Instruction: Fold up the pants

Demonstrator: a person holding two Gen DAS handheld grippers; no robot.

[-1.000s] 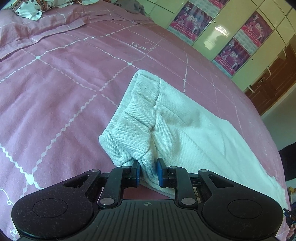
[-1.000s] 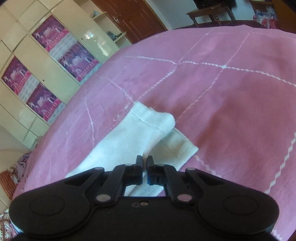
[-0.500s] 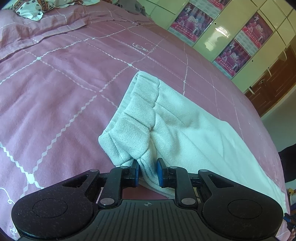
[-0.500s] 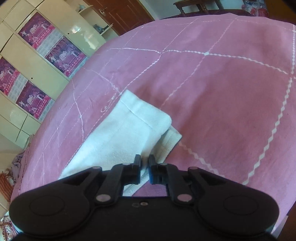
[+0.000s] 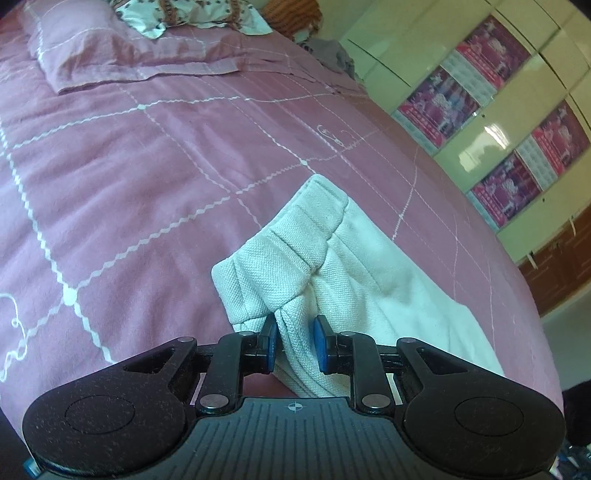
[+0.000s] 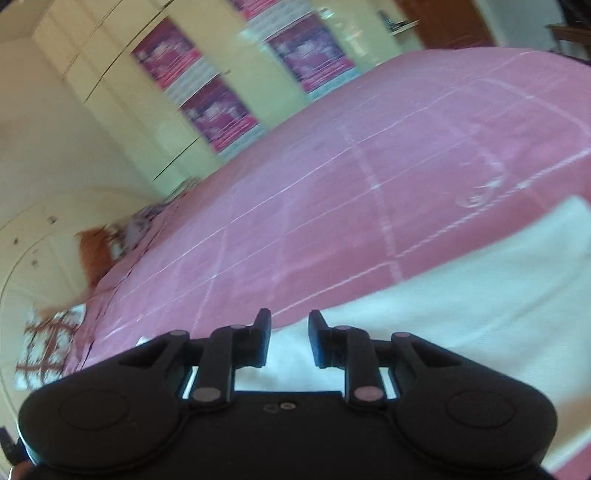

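1. Pinching a gathered ridge of the waistband end, the left tongs (image 5: 294,345) stand nearly closed on the white pants (image 5: 295,254); the blue pads (image 5: 271,341) press cloth from both sides, and the bunch rises slightly off the bed.
2. The right tongs (image 6: 290,341) hold nothing. Their jaws are opening, with only a flat stretch of the pants (image 6: 480,295) seen beyond the gap, none of it between them. The right wrist view is blurred.
3. The pants lie on the pink bedspread (image 5: 129,177), near the edge facing the wardrobe, running from the left tongs toward the leg ends. In the left wrist view the legs appear laid one over the other; the hems are out of sight.
4. Risk, judged: with one end pinched and the other free, any pull by the left tongs would drag the whole garment across the bedspread rather than fold it, skewing the layers.
5. Risk, judged: the grip takes a bunched ridge, not a flat edge; carrying it over could set a crooked crease or let an under-layer slip out.
6. Risk, judged: the right tongs, closing on the flat cloth, might catch only the top layer or snag the bedspread.
7. Count: one pair of pants; two tongs; one pink pillow (image 5: 110,55); one patterned cloth (image 5: 192,13) beyond the pillow; four posters visible on the wardrobe (image 5: 491,122).
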